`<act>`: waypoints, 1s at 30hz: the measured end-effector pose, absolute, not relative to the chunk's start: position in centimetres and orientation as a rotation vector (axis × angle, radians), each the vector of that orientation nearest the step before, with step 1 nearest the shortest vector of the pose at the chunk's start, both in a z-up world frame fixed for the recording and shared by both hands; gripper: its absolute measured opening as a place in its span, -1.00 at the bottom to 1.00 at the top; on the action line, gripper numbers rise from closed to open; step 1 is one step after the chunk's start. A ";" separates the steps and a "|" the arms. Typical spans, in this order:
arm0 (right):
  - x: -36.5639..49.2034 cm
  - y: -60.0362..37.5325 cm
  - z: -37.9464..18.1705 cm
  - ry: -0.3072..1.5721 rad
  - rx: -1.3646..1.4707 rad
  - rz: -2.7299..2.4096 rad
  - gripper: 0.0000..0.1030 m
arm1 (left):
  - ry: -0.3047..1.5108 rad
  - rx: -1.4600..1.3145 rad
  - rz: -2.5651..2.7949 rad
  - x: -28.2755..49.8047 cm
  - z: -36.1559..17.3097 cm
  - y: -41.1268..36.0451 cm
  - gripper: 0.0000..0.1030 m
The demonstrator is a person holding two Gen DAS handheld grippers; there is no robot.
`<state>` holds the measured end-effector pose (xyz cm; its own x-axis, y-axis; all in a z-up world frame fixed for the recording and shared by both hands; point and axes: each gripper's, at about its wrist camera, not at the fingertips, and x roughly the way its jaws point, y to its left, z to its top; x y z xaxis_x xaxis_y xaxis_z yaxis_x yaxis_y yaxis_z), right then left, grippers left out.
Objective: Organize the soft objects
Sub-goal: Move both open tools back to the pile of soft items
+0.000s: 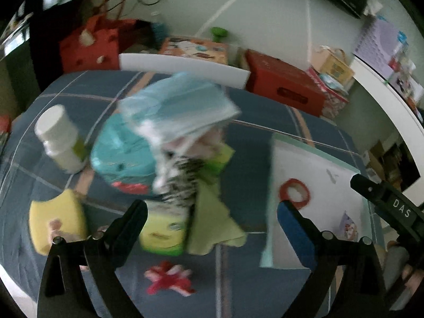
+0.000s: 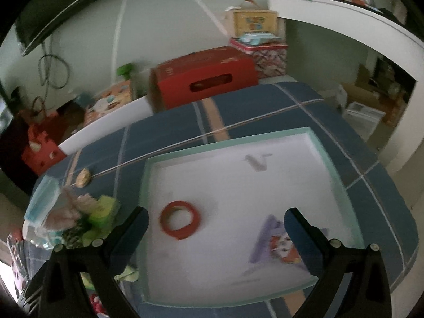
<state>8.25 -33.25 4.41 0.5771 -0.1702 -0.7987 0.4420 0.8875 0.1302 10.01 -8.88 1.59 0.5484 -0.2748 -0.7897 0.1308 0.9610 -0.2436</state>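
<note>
Clutter fills the left wrist view: we see a blurred heap of soft things (image 1: 169, 143) on the blue plaid cover (image 1: 251, 278), left of the shallow mint-rimmed tray (image 1: 267, 241). The heap shows a pale blue clear pouch on top, a teal packet with red print under it, a black-and-white patterned piece, and a light green cloth (image 1: 212, 228) trailing toward us. A white bottle (image 1: 59, 139) stands tilted on the far side of the heap from the tray, a yellow sponge (image 1: 57, 225) lies near it, and a red-and-white bow (image 1: 169, 278) sits closer to the camera than the tray's near corner. The left gripper (image 1: 212, 220) stands wide with nothing between its fingers. The other tool pokes in beyond the tray's right edge.

From the right wrist view, we look down into the tray (image 2: 328, 159). A red ring (image 2: 180, 222) lies on its white floor, and a small printed packet (image 2: 278, 246) lies to the ring's right. The heap (image 2: 79, 217) lies just outside the tray's left rim. The right gripper (image 2: 216, 228) hangs over the tray, wide apart and empty.
</note>
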 end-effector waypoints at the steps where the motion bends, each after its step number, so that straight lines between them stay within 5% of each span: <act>1: 8.4 -32.7 4.4 0.887 0.330 -0.355 1.00 | 0.963 -0.176 -0.229 9.9 1.5 -8.0 0.91; 15: 8.1 -24.7 2.8 0.954 0.228 -0.201 1.00 | 0.929 -0.262 -0.062 8.6 1.1 1.1 0.92; 30: 5.9 -16.5 0.9 1.032 0.107 -0.039 1.00 | 1.084 -0.323 0.027 6.8 -2.5 6.6 0.92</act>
